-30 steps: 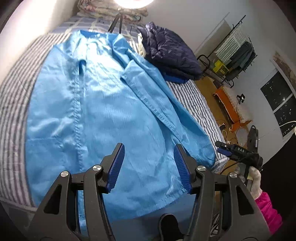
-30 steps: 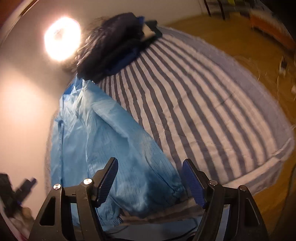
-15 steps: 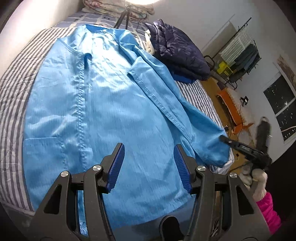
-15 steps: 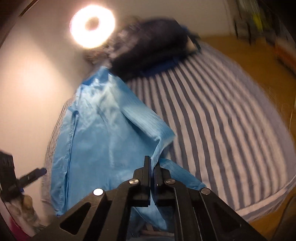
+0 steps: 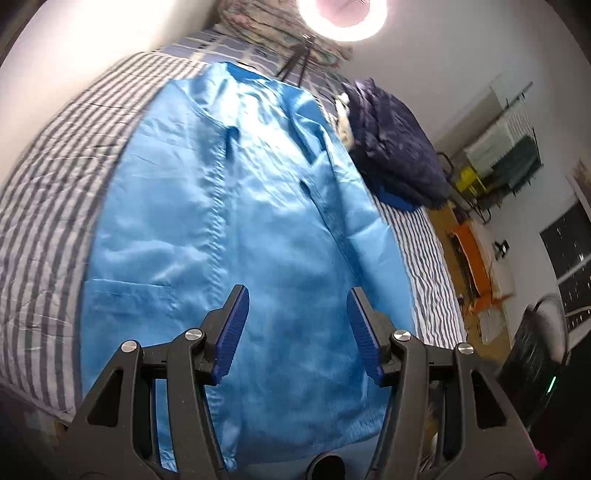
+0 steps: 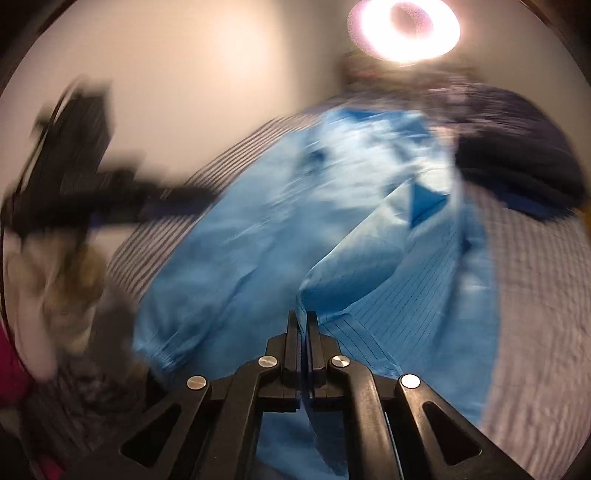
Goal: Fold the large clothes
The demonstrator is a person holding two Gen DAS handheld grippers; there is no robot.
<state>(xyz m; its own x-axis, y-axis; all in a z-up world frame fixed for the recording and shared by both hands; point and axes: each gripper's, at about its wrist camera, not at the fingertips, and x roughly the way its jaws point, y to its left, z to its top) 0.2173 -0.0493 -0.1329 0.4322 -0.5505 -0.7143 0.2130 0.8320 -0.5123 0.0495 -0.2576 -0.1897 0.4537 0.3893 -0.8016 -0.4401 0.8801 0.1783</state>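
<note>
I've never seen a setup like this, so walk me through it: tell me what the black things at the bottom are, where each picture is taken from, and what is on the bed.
There is no robot here. A person holds a two-finger gripper in each hand, and each one carries a wide-angle camera that looks along its fingers. One picture comes from the left gripper, whose blue-padded fingers stand open and hold nothing. The other comes from the right gripper, shut on a fold of the blue coat. That picture is blurred. The coat lies spread on the striped bed. A dark padded jacket lies near the bed's far end, and a ring light shines beyond it.
</note>
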